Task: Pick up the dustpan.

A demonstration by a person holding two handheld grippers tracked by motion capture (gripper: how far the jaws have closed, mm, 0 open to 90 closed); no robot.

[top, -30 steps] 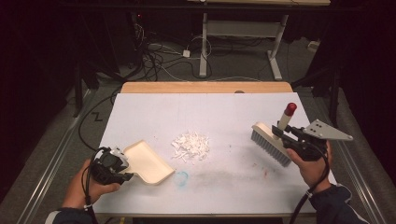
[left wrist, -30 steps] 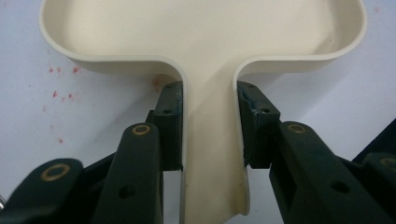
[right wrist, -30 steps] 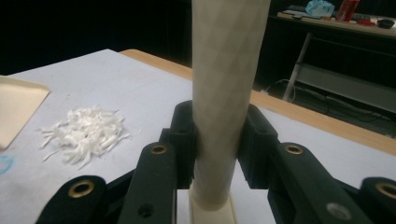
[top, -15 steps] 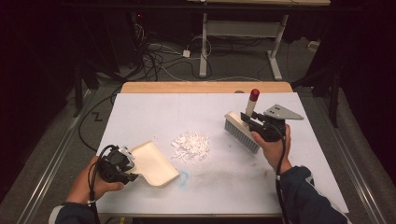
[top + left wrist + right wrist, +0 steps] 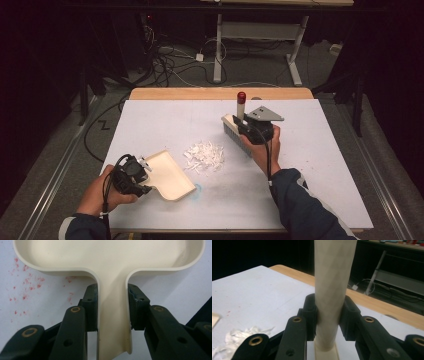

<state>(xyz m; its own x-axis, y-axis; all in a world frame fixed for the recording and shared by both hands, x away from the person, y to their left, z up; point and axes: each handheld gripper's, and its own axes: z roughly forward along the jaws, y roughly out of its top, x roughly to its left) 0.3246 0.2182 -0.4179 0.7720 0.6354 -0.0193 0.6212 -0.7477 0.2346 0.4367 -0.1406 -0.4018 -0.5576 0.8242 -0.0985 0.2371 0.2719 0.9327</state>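
A cream dustpan lies on the white table, its mouth turned toward a heap of white paper scraps. My left gripper is shut on the dustpan's handle, one pad on each side. To the right of the heap, my right gripper is shut on the cream handle of a hand brush with a red handle tip. The brush bristles hang just right of and behind the scraps.
The white tabletop has a wooden strip along its far edge. Red specks mark the surface beside the dustpan. Cables and a desk frame stand on the floor beyond the table.
My right gripper has carried the brush left and away from me, from the table's right side to just beside the scrap heap. The dustpan has shifted slightly toward the heap.
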